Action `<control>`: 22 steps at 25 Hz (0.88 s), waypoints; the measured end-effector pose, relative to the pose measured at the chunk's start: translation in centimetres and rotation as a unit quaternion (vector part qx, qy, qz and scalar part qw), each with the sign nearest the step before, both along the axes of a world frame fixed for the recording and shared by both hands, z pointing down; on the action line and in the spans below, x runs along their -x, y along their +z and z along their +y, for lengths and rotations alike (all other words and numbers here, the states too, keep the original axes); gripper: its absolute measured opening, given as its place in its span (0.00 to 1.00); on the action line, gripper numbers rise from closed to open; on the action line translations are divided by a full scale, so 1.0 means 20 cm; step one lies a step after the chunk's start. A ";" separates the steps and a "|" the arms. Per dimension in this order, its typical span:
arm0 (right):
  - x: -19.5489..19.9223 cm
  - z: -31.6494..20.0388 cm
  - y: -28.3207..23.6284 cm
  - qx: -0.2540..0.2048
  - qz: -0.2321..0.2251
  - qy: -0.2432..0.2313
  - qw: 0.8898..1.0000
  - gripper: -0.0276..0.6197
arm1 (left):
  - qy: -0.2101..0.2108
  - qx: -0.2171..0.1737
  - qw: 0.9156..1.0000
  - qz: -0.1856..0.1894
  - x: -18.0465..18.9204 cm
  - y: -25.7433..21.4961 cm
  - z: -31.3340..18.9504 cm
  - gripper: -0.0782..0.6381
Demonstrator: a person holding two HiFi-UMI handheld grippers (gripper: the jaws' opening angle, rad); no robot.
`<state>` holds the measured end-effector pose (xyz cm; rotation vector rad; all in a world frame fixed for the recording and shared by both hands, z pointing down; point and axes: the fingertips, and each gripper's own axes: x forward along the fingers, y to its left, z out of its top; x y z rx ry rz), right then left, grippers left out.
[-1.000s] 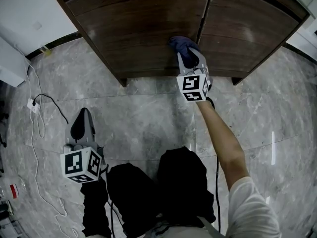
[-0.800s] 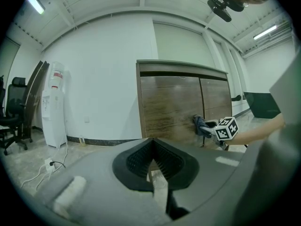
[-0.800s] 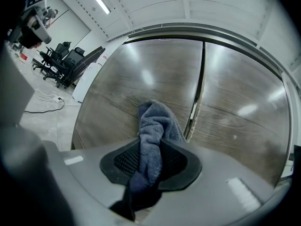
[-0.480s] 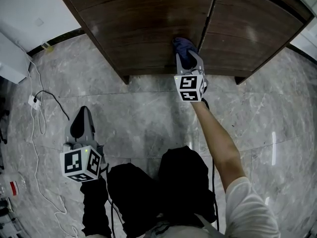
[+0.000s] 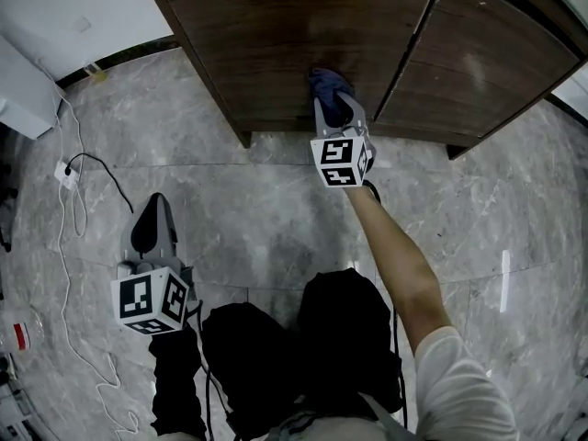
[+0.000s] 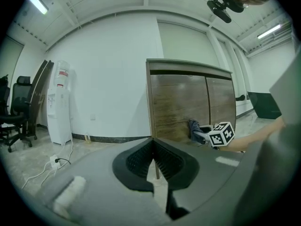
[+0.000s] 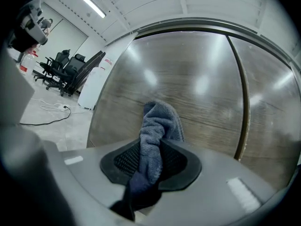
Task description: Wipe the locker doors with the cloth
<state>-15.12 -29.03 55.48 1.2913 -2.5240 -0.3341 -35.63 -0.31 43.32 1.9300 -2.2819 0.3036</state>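
Blue-grey terry cloth (image 7: pixel 157 126) is being gripped by the right gripper (image 5: pixel 333 110), whose jaws are closing on its bunched middle while a loose tail is hanging down in front of them. The free end of the cloth is pressing against the dark brown wooden left door (image 5: pixel 276 44) of the low locker, low on the panel and just left of the vertical seam that is dividing it from the right door (image 5: pixel 478 62). The right gripper is pointing almost level at the door, and a bare forearm (image 5: pixel 395 255) in a white sleeve is reaching out behind it.

The left gripper (image 5: pixel 156 211) is hovering well apart from the locker, near the person's left side over the grey marble floor (image 5: pixel 257 209). Its jaws are resting together with nothing between them. White and black cables (image 5: pixel 69 200) are trailing across the floor to its left. In the left gripper view a white water dispenser (image 6: pixel 59 102) is standing against the far wall, left of the locker.
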 end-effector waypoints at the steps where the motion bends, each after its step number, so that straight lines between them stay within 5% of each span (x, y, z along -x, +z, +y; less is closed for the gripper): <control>1: 0.03 0.01 0.00 0.000 0.002 -0.004 1.000 0.21 | -0.002 0.000 1.000 0.001 0.01 0.00 0.01 0.11; 22: 0.80 0.24 0.02 -0.008 0.042 -0.106 0.993 0.21 | -0.047 0.004 0.999 0.019 0.30 0.06 0.22 0.11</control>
